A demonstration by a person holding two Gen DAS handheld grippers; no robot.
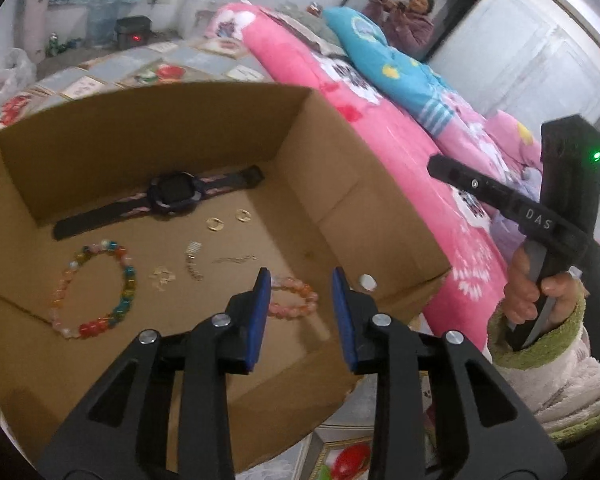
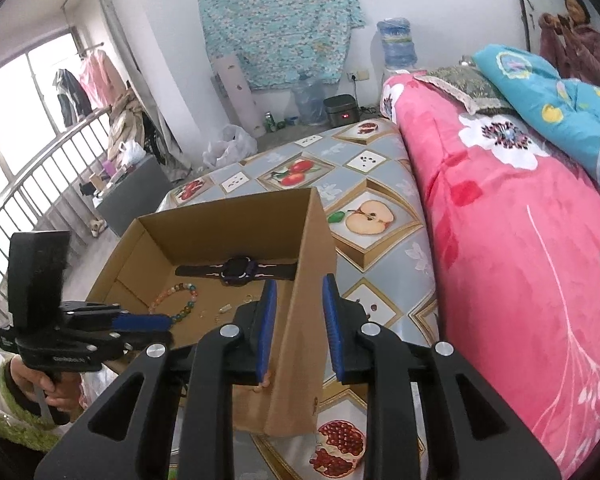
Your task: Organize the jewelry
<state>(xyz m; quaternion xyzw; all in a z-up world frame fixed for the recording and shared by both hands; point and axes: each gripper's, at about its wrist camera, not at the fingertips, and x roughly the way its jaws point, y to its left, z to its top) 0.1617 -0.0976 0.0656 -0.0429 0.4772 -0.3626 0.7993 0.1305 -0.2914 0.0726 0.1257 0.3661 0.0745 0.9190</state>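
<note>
The cardboard box is open on top, so a gripper can come straight down into it, but its tall walls block the way in from the sides. On the box floor, the back wall side is taken by the watch, the left side by the colourful bead bracelet, and small bits lie in the middle. The near right corner is mostly bare, and the pink blanket rises like a wall along the table's right edge.
</note>
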